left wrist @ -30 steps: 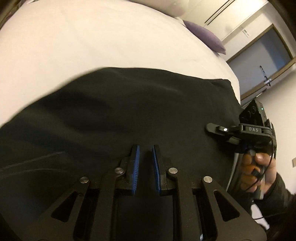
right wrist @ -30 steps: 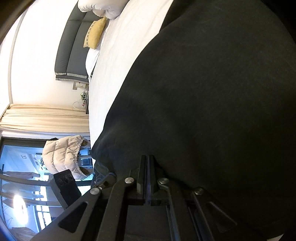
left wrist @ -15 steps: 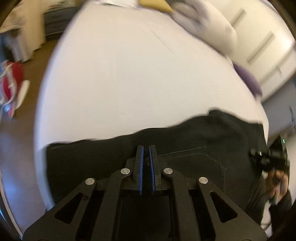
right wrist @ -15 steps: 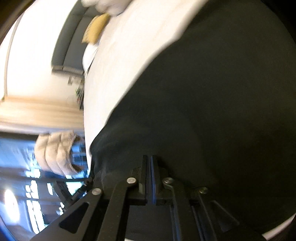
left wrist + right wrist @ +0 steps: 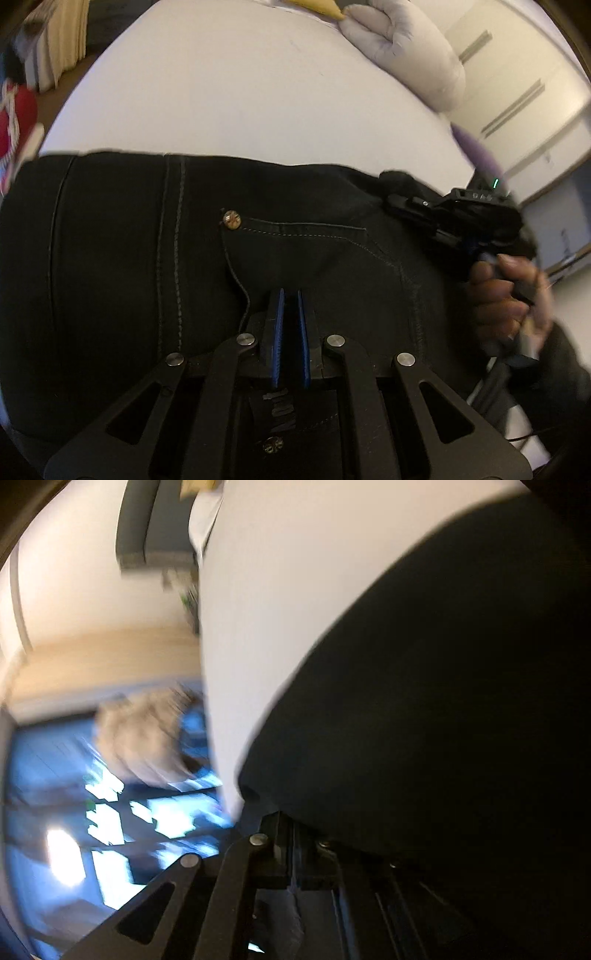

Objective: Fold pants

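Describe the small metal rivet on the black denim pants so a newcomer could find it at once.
Start at the white bed, where the black denim pants lie spread across its near edge. On them, follow the pale stitched pocket seam to its left end, above and left of the left gripper. The round brass-coloured rivet there is the only shiny spot on that dark stretch of fabric.

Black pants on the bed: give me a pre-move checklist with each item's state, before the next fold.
1. Left gripper clamped on the black pants: cannot tell; a narrow gap shows between the blue pads.
2. Right gripper clamped on the pants: ok; jaws look shut with cloth draped over them.
3. White bed beyond the pants free for the fold: ok.
4. Pocket side with the rivet facing up: ok.
5. Right wrist view sharp enough to judge the edge: not ok, blurred.
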